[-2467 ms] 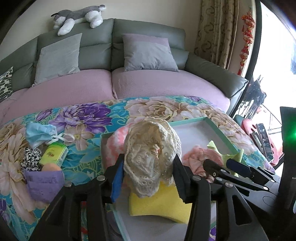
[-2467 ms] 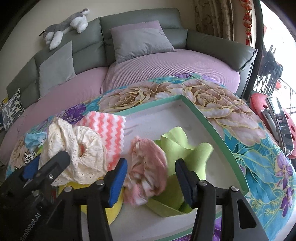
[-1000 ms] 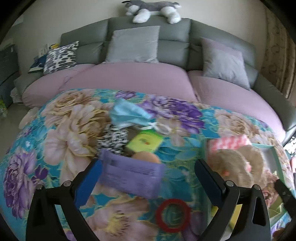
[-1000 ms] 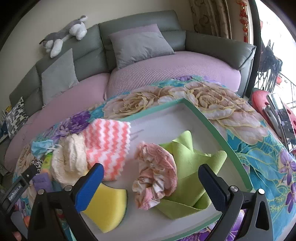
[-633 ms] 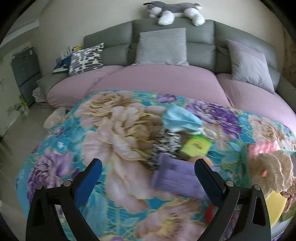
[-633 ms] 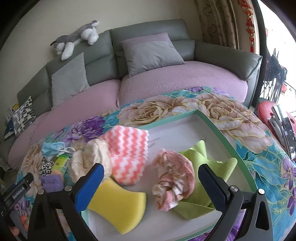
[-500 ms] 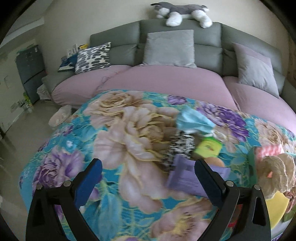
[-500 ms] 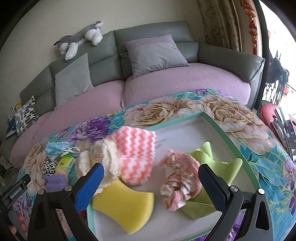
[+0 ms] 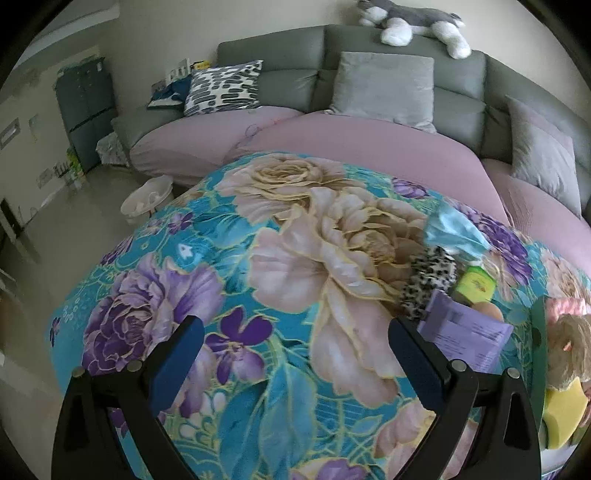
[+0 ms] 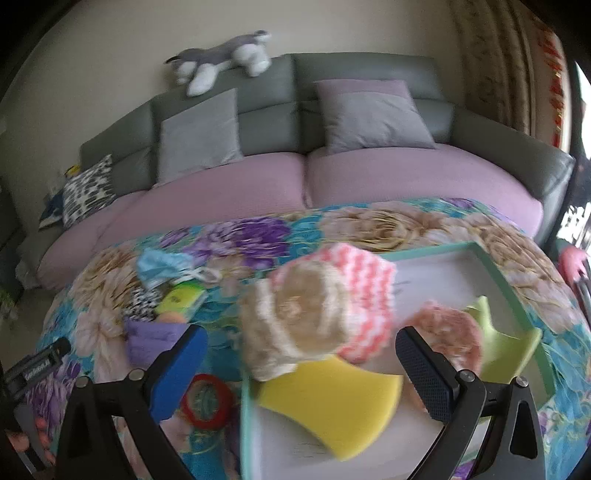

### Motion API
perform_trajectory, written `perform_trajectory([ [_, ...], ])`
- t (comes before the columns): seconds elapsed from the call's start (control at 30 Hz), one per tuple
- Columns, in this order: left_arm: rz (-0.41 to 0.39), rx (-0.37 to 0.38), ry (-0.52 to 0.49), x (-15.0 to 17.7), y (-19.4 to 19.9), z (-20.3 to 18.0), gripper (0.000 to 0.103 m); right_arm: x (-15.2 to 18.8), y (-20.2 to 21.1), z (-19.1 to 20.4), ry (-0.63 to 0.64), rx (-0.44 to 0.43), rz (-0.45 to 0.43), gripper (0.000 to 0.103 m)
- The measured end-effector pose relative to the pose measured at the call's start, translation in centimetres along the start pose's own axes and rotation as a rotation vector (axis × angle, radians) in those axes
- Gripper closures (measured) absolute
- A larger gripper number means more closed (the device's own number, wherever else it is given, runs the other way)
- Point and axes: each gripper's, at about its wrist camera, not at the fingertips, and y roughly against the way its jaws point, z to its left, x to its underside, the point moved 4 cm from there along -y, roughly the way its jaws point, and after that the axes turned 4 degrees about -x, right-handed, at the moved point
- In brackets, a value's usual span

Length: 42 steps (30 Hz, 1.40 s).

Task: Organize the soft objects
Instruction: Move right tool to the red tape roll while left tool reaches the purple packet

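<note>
Left gripper [image 9: 295,354]: jaws spread wide, nothing between them; hangs over a bare stretch of the floral cloth [image 9: 207,266]
Right gripper [image 10: 301,360]: jaws spread wide, nothing held; poised above the near end of the tray [image 10: 517,291]; view blurred
Tray: green rim, pale floor; ahead of and under the right gripper, far right of the left gripper
Cream lace scrunchie [image 10: 295,317]: between the right gripper's fingers in view, on the tray's left edge, touching the pink-and-white knitted cloth [image 10: 365,280] behind it
Yellow sponge [image 10: 332,398]: in the tray, just below the scrunchie, nearest the right gripper
Pink scrunchie [image 10: 447,336]: in the tray, by the right finger; lime-green sponge [image 10: 506,347] beside it further right
Loose pile, outside the tray: ahead and right of the left gripper; blue face mask [image 9: 454,230], black-and-white spotted scrunchie [image 9: 428,280], green packet [image 9: 474,284], purple packet [image 9: 465,338], all close together
Red ring [image 10: 207,400]: on the cloth, just left of the tray, beside the right gripper's left finger
Backdrop: grey sofa [image 9: 288,74] with cushions; plush dog [image 9: 410,20] on its back
</note>
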Motion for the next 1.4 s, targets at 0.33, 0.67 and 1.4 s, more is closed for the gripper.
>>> perform_trajectory([
  [0.33,0.014,-0.002,0.041,-0.3,-0.6,2.2,0.003,1.2,-0.5,5.1,0.107,-0.102,0.019,0.0],
  [0.67,0.062,0.048,-0.007,0.4,-1.5,0.9,0.003,2.9,-1.7,7.7,0.146,-0.188,0.093,0.007],
  [1.4,0.112,0.111,-0.05,1.6,-2.5,-1.4,0.003,6.9,-6.3,8.7,0.177,-0.173,0.308,0.038],
])
